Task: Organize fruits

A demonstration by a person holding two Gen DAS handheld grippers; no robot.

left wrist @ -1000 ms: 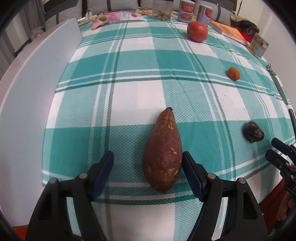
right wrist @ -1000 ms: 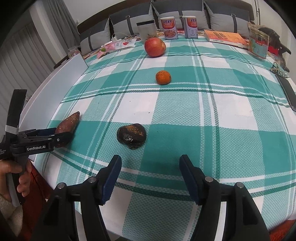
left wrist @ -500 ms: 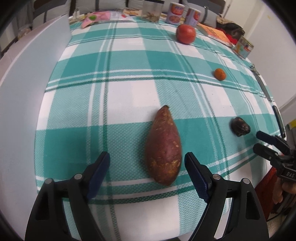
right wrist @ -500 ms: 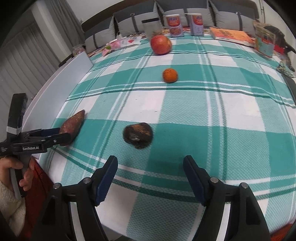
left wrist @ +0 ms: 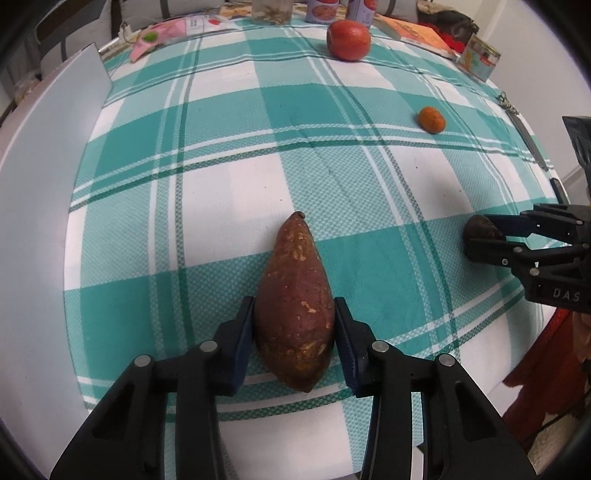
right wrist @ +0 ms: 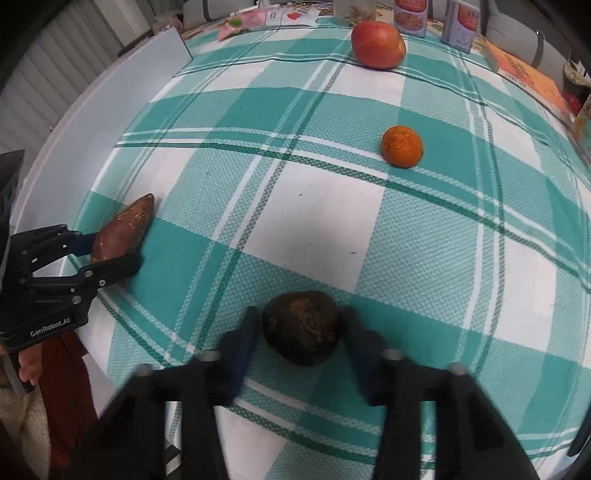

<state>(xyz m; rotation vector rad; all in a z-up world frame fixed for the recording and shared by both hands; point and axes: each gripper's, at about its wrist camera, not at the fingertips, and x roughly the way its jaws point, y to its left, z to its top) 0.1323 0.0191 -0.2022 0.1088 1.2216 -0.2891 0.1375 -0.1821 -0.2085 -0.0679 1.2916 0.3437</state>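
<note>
A teal-and-white checked tablecloth (left wrist: pixel 229 206) is spread beneath both grippers, with a white board (left wrist: pixel 40 192) lying along its edge, to the left of the left gripper. The left gripper (left wrist: pixel 294 334) is closed down on the sweet potato (left wrist: pixel 294 295): both blue pads are pressed against the sides of its thick near end, while the pointed tip is directed away from the gripper and the tuber lies on the cloth. Its skin is reddish brown, marked with pale orange scuffs. Far ahead of both grippers a large red-orange round fruit (right wrist: pixel 377 44) is seen near cans (right wrist: pixel 410 16) at the back edge. A small orange citrus (right wrist: pixel 402 146) lies ahead of the right gripper, slightly to its right. The right gripper (right wrist: pixel 301 332) is set around a dark, nearly black round fruit (right wrist: pixel 301 332), with rusty patches on its wrinkled skin; the fingers are blurred, narrow gaps seem to remain, and a grip cannot be confirmed.
</note>
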